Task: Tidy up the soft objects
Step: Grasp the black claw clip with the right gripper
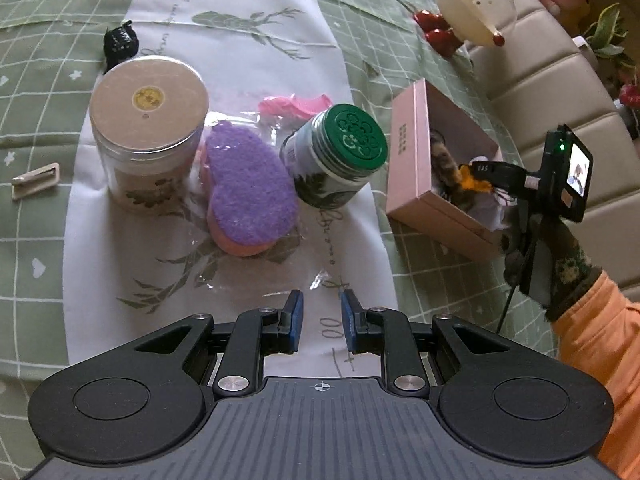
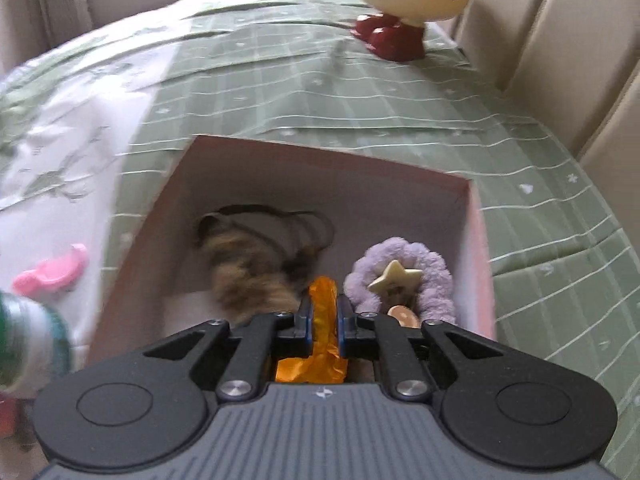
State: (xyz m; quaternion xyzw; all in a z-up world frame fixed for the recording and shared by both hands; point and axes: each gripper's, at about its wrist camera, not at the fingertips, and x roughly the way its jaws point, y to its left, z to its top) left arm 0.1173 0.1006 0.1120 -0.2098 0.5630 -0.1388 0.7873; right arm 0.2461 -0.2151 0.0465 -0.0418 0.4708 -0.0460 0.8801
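My right gripper (image 2: 323, 312) is shut on an orange soft item (image 2: 322, 308) and holds it over the open pink box (image 2: 240, 168). In the box lie a brown furry piece (image 2: 248, 276) and a purple fluffy scrunchie (image 2: 416, 276) with a cream star. In the left wrist view the right gripper (image 1: 486, 172) reaches into the same pink box (image 1: 412, 152) at the right. My left gripper (image 1: 322, 316) is open and empty above the white runner. Ahead of it lies a purple and pink heart sponge (image 1: 248, 188) in clear wrap.
A large clear jar (image 1: 148, 128) and a green-lidded jar (image 1: 340, 152) flank the sponge. A pink clip (image 1: 296, 104), a black clip (image 1: 120, 42) and a beige clip (image 1: 36, 180) lie on the table. A cream bowl on a red base (image 1: 472, 8) stands far right.
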